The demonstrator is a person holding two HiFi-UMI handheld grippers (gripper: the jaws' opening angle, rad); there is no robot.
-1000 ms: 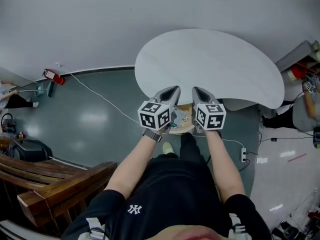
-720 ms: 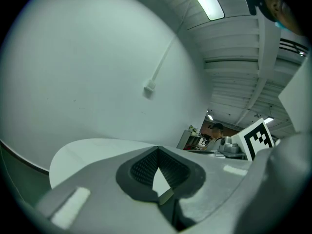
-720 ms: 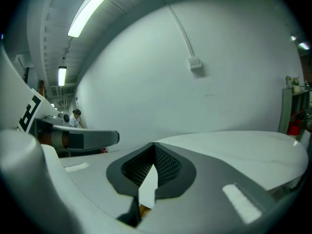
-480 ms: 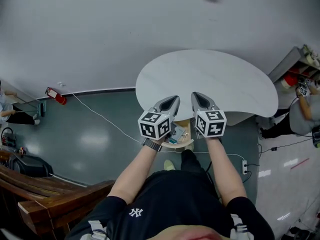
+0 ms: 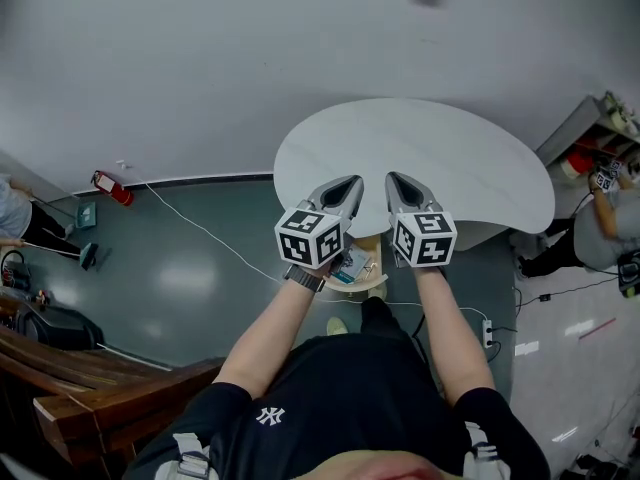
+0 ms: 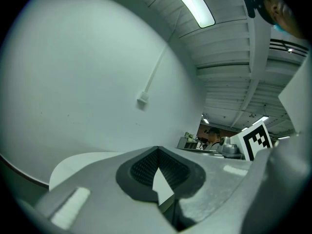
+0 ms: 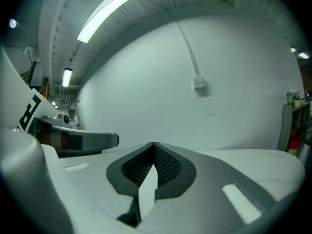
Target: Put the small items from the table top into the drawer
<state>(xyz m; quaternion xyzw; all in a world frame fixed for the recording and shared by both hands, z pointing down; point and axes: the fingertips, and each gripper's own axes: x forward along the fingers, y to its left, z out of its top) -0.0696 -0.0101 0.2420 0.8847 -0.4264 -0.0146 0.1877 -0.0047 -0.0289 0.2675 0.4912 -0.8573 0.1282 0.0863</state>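
The white rounded table top point(image 5: 450, 158) lies bare in the head view. Just under its near edge a wooden drawer point(image 5: 372, 280) stands pulled out, with several small items point(image 5: 352, 264) inside, partly hidden by my grippers. My left gripper point(image 5: 350, 183) and right gripper point(image 5: 395, 180) hover side by side over the table's near edge, above the drawer. Both are shut with nothing held. In the left gripper view the jaws of the left gripper point(image 6: 157, 150) meet at the tips above the table point(image 6: 78, 162). The right gripper point(image 7: 154, 145) shows the same, with the table point(image 7: 278, 160) beyond.
A white cable point(image 5: 200, 230) runs across the green floor to a power strip point(image 5: 487, 310). A red fire extinguisher point(image 5: 110, 190) lies by the wall. A wooden bench point(image 5: 90, 378) stands at the lower left. A person point(image 5: 612, 218) and shelves are at the right.
The head view has tilted up a little, showing more wall. Both grippers stay shut, side by side over the table's near edge. A person at the far left has shifted.
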